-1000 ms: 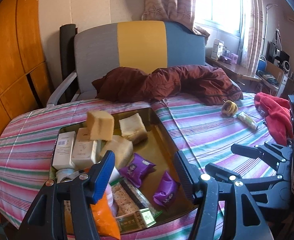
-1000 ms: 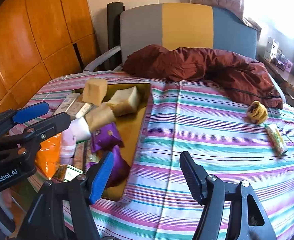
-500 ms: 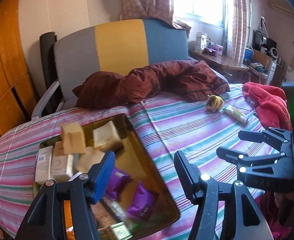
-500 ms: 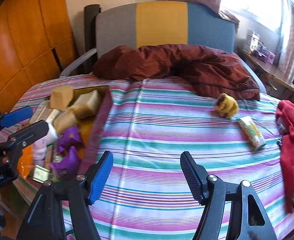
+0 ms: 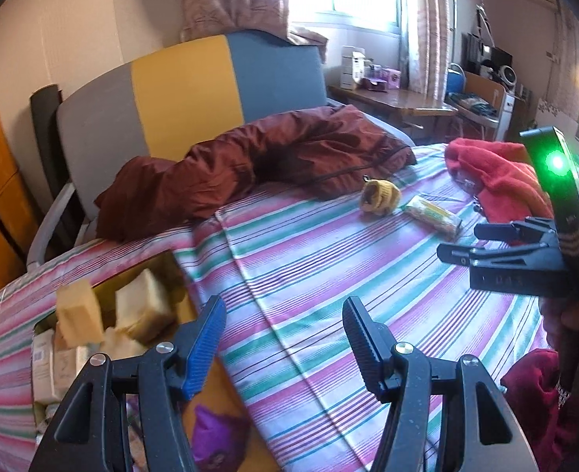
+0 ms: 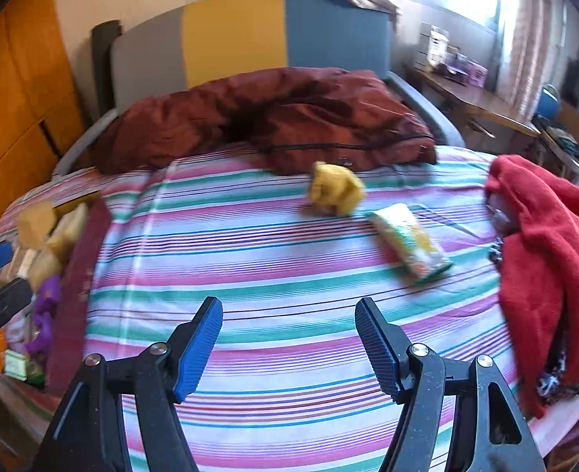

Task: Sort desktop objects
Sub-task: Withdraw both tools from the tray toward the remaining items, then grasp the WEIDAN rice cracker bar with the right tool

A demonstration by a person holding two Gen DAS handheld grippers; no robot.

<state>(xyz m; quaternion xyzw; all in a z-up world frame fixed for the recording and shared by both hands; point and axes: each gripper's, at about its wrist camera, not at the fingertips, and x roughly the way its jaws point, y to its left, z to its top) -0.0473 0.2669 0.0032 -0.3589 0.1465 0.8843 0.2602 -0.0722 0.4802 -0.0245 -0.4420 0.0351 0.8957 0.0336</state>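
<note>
Striped bedding (image 6: 250,244) carries the two loose things: a yellow knitted lump (image 6: 334,192) and, just beside it, a snack packet (image 6: 409,246) lying ahead and right of the right tool (image 6: 289,344), long axis slanting away leftward. Both tools gape wide and empty; the left tool (image 5: 283,348) hangs farther off, near the tray (image 5: 163,263).

Striped woven cloth bedsheet (image 6: 250,244) ahead of the right gripper (image 6: 289,338); glossy plastic snack wrapper (image 6: 409,246) ahead-right; knitted yellow item (image 6: 334,192) beyond; sheeny maroon quilted jacket (image 6: 281,118); fuzzy red cloth (image 6: 549,251).
</note>
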